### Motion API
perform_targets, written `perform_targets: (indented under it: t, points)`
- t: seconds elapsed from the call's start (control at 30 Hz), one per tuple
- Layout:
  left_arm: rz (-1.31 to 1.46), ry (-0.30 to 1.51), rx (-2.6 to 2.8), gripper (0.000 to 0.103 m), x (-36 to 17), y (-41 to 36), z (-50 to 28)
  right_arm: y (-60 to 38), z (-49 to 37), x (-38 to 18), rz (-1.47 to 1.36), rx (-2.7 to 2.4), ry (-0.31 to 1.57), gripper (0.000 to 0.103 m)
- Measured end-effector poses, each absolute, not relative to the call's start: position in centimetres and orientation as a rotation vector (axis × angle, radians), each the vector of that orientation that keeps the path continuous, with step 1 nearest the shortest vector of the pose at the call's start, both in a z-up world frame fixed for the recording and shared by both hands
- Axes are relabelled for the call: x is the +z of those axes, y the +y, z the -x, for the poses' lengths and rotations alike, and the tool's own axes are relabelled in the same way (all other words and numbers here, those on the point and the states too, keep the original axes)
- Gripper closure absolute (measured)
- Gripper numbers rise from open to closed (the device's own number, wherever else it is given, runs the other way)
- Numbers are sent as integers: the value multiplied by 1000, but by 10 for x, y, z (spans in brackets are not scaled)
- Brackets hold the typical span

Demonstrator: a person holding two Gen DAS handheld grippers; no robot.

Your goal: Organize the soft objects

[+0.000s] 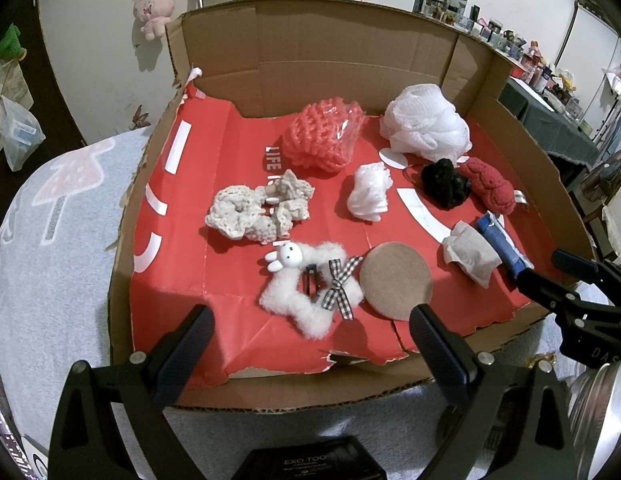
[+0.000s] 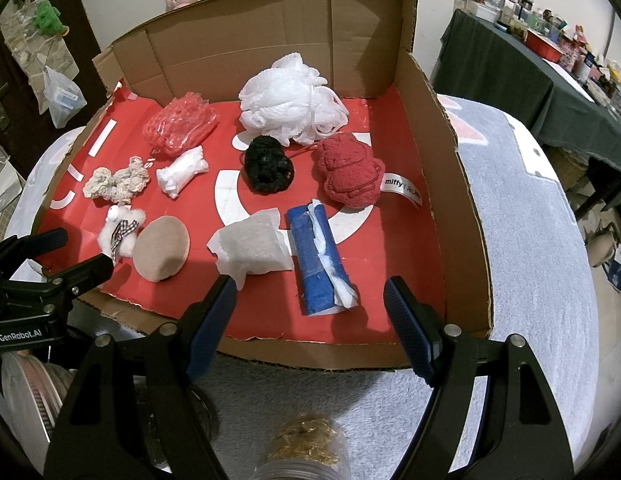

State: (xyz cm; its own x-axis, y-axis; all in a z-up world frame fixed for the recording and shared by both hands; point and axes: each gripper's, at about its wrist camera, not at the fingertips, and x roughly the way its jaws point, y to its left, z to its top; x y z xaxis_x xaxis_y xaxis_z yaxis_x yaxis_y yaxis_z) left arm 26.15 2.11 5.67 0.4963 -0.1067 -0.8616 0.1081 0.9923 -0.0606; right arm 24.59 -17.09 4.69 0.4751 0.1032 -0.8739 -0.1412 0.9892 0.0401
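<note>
Both grippers hang at the near edge of the cardboard tray (image 2: 450,184) with jaws wide apart and nothing between them, the left gripper (image 1: 310,334) facing the fluffy white star clip (image 1: 306,300) and tan round pad (image 1: 396,286), the right gripper (image 2: 310,300) facing the blue roll (image 2: 316,256) and tissue packet (image 2: 252,246). Farther in, each soft item lies apart from its neighbours on the red liner (image 1: 182,280): cream scrunchie (image 1: 256,210), white bundle (image 1: 368,192), black scrunchie (image 2: 268,166), red knit piece (image 2: 350,174), pink mesh piece (image 1: 322,136) and white bath pouf (image 2: 290,104) at the back wall. That spacing, I judge, leaves room for jaws around any piece, and it fits either a laid-out start or a sorted finish.
</note>
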Motion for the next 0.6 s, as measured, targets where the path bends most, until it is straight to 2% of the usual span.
perform_targets:
  t: [0.6]
  points:
    - [6, 1045, -134, 3, 57, 22, -261, -171, -244, 46, 39, 150, 1062, 27]
